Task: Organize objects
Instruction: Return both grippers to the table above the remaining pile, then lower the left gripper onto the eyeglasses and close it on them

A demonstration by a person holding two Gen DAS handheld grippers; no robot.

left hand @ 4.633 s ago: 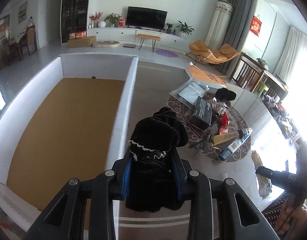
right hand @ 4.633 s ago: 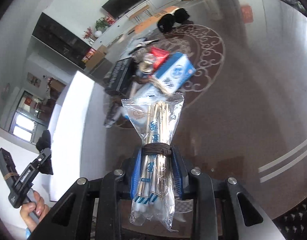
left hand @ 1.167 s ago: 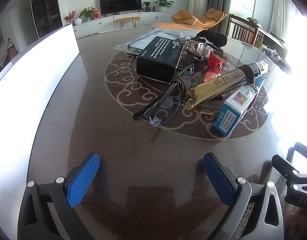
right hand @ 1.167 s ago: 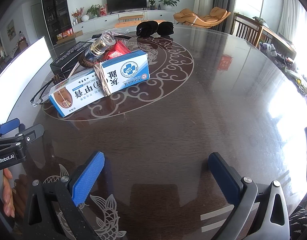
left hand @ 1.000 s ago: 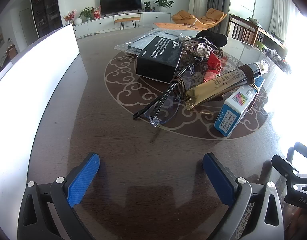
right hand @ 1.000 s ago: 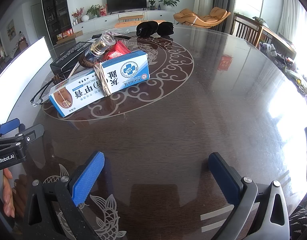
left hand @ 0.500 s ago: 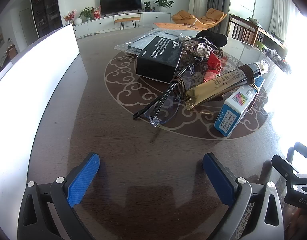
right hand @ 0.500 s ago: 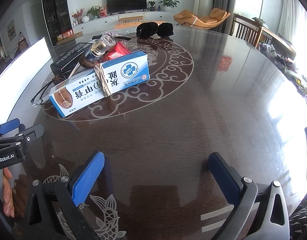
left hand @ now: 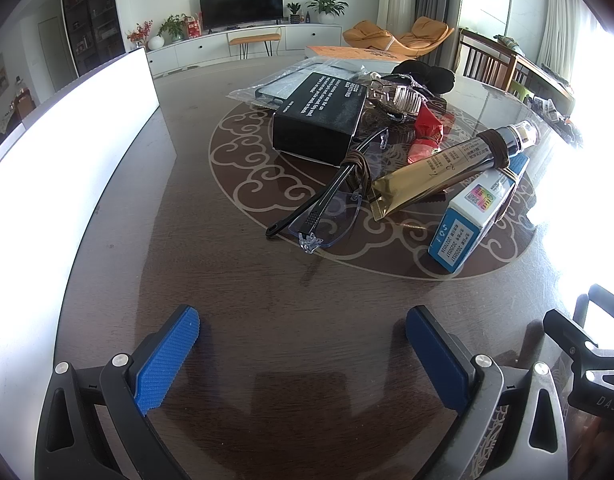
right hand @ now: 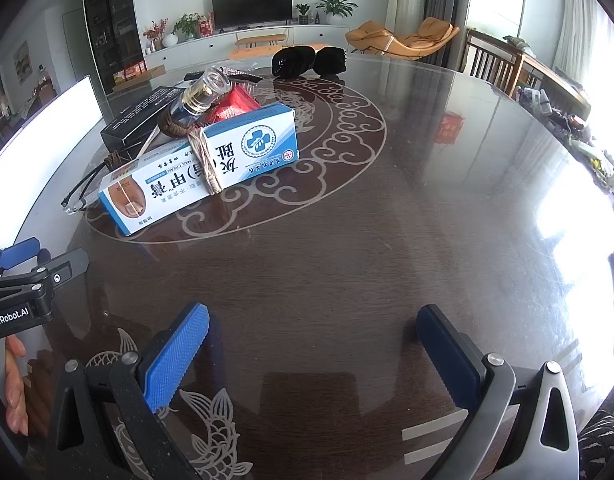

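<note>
Loose objects lie in a pile on the dark round table [left hand: 267, 320]: a black box [left hand: 321, 120], clear glasses [left hand: 327, 208], a gold tube [left hand: 447, 164] resting on a blue-and-white carton [left hand: 479, 216], a red packet [left hand: 427, 132] and a metal watch [left hand: 399, 98]. The right wrist view shows the carton [right hand: 203, 168], the tube's cap [right hand: 205, 94] and a black cloth item [right hand: 307, 62]. My left gripper [left hand: 303, 340] is open and empty, short of the glasses. My right gripper [right hand: 313, 344] is open and empty, short of the carton.
A white box wall [left hand: 67, 152] runs along the table's left side. A plastic-wrapped item [left hand: 283, 80] lies behind the black box. The left gripper's side [right hand: 23, 276] shows in the right wrist view. Chairs [left hand: 487, 68] stand beyond the table.
Since 4.6 s ago both grippers have let go of their loads, the black cloth item and the swab pack, and now face the pile. Nothing has moved over the last second.
</note>
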